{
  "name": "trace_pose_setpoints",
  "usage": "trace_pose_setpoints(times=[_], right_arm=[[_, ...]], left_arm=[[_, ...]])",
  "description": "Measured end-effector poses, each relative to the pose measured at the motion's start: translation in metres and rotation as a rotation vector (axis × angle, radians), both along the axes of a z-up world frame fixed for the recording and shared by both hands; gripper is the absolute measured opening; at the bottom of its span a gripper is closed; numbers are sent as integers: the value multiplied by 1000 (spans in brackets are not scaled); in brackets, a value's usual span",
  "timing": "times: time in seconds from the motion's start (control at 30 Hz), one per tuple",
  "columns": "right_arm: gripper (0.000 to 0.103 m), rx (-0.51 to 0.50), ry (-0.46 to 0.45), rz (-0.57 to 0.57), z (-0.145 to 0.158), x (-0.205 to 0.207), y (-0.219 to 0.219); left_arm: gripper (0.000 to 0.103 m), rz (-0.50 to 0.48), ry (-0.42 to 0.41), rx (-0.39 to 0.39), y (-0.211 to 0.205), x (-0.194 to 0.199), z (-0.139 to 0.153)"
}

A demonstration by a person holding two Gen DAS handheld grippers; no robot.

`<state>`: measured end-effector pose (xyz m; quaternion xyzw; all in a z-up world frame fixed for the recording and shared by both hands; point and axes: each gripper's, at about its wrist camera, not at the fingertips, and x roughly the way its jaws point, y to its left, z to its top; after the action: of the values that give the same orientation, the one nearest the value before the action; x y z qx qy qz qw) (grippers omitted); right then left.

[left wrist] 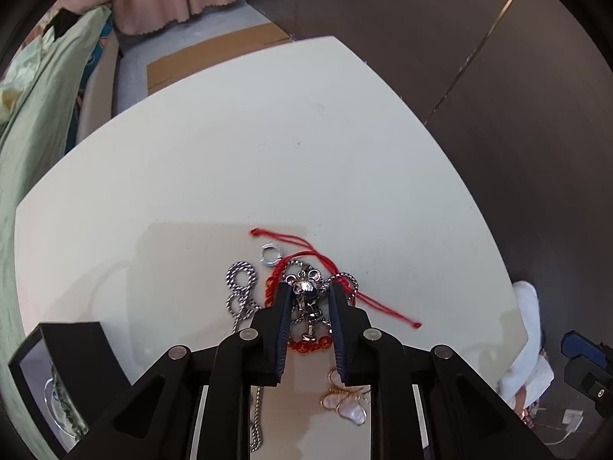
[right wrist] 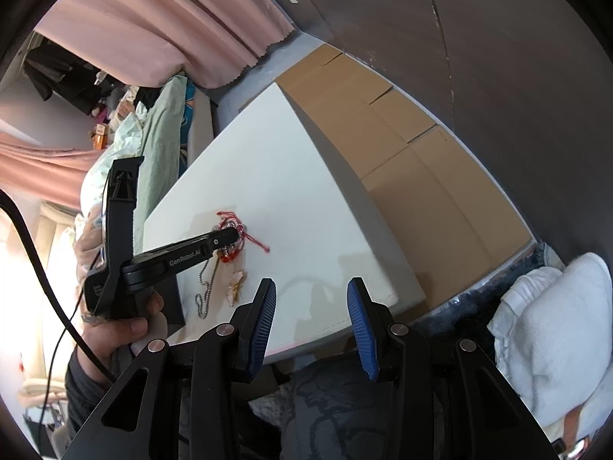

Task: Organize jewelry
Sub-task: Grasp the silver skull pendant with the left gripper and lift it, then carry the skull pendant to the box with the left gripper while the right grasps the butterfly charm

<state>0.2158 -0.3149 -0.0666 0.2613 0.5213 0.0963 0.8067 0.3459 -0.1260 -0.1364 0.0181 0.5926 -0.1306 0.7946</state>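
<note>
A heap of jewelry lies on the white table [left wrist: 306, 134]. In the left wrist view my left gripper [left wrist: 308, 287] has its fingers on either side of a silver figure pendant [left wrist: 306, 291] on a silver chain [left wrist: 239, 287]; the jaws are narrowed but a gap shows, and contact is unclear. A red cord bracelet [left wrist: 306, 253] with red beads lies under it. A small silver ring [left wrist: 271, 255] sits just beyond. A gold and pearl butterfly piece [left wrist: 350, 402] lies near the gripper base. My right gripper [right wrist: 310, 291] is open and empty above the table's near edge.
A black box [left wrist: 57, 364] with a glass object stands at the table's near left corner. Cardboard [right wrist: 402, 153] lies on the floor beyond the table. A bed with green bedding [left wrist: 38, 115] is at the left. White cloth [right wrist: 555, 326] lies at the right.
</note>
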Motion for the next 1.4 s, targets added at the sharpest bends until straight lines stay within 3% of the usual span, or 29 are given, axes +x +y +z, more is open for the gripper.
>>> trace_pose_setpoints(times=[0.67, 0.97, 1.07, 1.1, 1.4], right_arm=[[40, 23, 34, 165, -10, 24, 72], [40, -185, -43, 414, 1, 43, 118], [67, -270, -89, 517, 5, 44, 131], [70, -305, -113, 543, 6, 43, 134], [70, -452, -215, 783, -5, 36, 162]], left_arm=[[20, 73, -252, -172, 61, -43, 133], [20, 113, -355, -194, 88, -71, 183], [20, 130, -378, -202, 95, -75, 194], [20, 135, -383, -204, 97, -76, 196], [20, 158, -461, -179, 121, -84, 237]])
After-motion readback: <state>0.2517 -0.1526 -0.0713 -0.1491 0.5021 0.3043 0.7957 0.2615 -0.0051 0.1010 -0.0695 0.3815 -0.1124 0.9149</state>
